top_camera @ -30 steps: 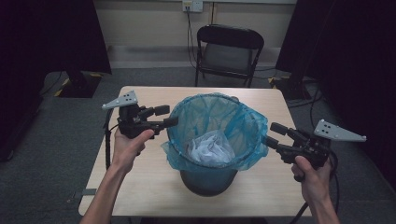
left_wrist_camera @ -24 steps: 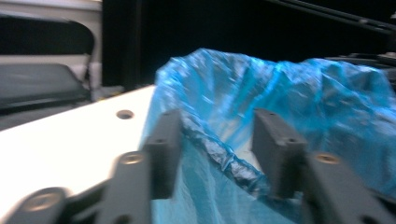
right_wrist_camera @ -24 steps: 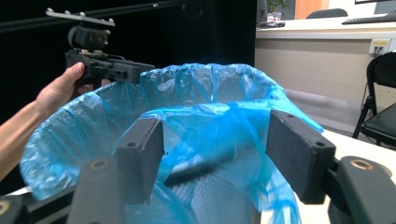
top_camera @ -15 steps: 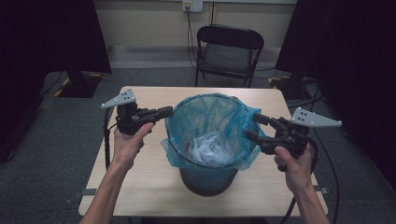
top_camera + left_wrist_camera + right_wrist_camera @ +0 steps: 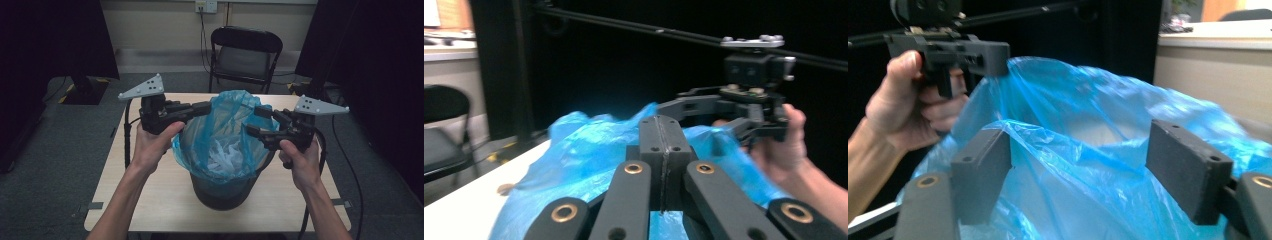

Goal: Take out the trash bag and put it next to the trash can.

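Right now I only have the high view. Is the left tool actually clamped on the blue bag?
Observer: In the left gripper view, the left tool has its pads pressed flat together with no gap. The blue bag lies just beyond them.
Operator: So does it have film or not?
Observer: In the right gripper view, the bag's rim runs up into that tool's tip, so it looks pinched.
Operator: And the right tool?
Observer: The right tool stands wide and its jaws have just been opening. Film hangs between the pads, but they are not squeezing it.
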The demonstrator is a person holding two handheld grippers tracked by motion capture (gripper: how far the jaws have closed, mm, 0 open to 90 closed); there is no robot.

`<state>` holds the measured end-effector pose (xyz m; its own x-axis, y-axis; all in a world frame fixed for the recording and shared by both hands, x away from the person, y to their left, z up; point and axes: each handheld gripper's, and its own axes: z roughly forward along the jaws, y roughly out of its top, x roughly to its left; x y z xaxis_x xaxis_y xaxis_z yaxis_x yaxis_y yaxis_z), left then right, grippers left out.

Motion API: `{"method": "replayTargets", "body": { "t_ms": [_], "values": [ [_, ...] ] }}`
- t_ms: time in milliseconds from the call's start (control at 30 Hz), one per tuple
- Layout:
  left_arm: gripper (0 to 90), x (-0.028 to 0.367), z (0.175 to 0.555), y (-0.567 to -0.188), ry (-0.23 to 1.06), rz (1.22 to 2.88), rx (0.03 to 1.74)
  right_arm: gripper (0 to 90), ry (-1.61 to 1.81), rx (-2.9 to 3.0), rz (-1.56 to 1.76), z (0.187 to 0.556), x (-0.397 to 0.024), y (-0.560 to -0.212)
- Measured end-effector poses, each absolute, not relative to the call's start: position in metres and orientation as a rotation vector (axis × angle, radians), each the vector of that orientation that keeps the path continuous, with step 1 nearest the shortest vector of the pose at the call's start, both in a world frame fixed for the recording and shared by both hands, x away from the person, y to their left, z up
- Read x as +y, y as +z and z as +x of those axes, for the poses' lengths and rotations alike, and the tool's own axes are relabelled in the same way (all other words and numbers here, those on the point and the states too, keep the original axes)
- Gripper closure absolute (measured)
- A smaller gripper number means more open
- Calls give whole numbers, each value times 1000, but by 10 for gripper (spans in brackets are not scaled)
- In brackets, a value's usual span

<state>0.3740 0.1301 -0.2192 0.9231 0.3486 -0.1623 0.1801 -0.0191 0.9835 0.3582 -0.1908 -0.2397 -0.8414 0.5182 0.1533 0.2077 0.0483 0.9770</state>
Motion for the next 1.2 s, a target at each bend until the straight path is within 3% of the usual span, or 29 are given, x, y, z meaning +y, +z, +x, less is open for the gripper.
{"method": "replayTargets", "body": {
  "t_ms": [467,533,567,633,667,700,767,800,833,867,933,1033,1200],
  "values": [
    [900,89,370,-195,55,1599,312,242,1934,2140,620,361,-150,-221],
    [900,86,370,-195,35,1602,302,273,1938,2135,619,362,-146,-219],
    [900,85,371,-196,27,1602,303,305,1939,2138,610,363,-143,-219],
    [900,83,372,-197,23,1597,306,548,1941,2141,578,364,-140,-218],
    [900,84,372,-197,23,1599,307,578,1939,2142,567,364,-138,-217],
    [900,84,373,-197,24,1600,309,710,1935,2153,552,365,-136,-217],
    [900,89,375,-196,28,1590,314,836,1948,2158,534,366,-135,-216],
    [769,93,375,-196,47,1577,329,899,1957,2154,533,367,-137,-214],
    [633,97,374,-196,78,1564,345,900,1967,2148,541,368,-138,-213],
    [633,102,374,-195,100,1546,364,900,1967,2148,541,368,-138,-213],
    [439,113,374,-196,121,1526,388,900,1976,2138,553,371,-142,-210],
    [250,122,376,-200,136,1536,398,900,2016,2114,554,373,-148,-200],
    [179,113,380,-211,144,1585,375,900,2028,2102,524,372,-145,-185]
  ]
}}
